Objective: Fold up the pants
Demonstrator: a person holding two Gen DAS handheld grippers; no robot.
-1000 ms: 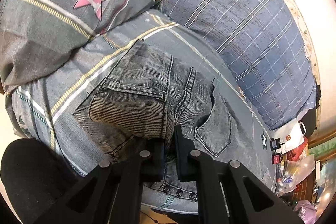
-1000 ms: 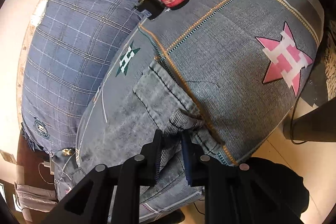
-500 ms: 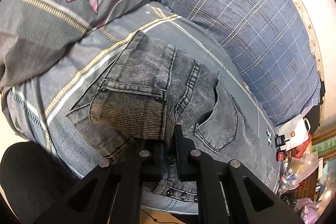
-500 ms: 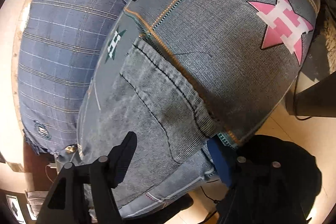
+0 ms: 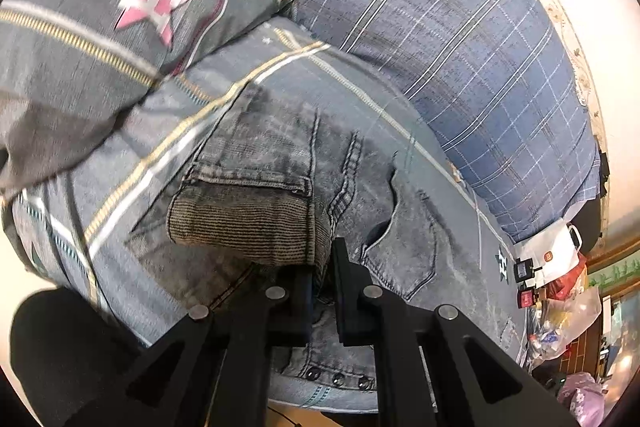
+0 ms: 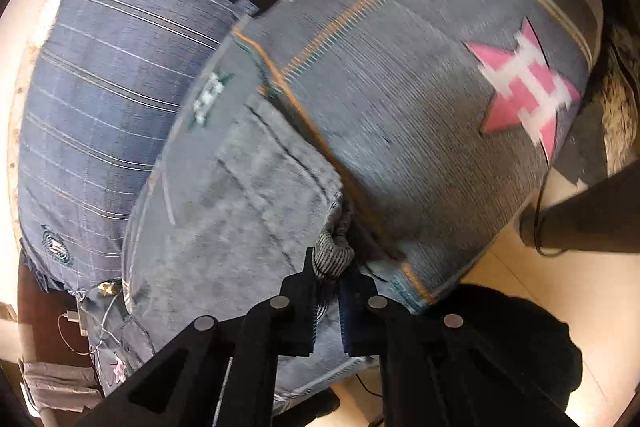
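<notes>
Bedding (image 5: 120, 131) with pink stars sits under the grey pants (image 5: 280, 163), folded up near the bed's edge. Left gripper (image 5: 320, 267) is clamped on the cuff, and right gripper (image 6: 330, 269) is pinching a bunched bit of the pants (image 6: 248, 211) too.

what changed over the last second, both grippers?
The right gripper let go half a second ago, jaws wide, and has since shut again on a bunched fold of the pants. The left gripper stayed clamped on the pants throughout. The bedding is unchanged.
</notes>
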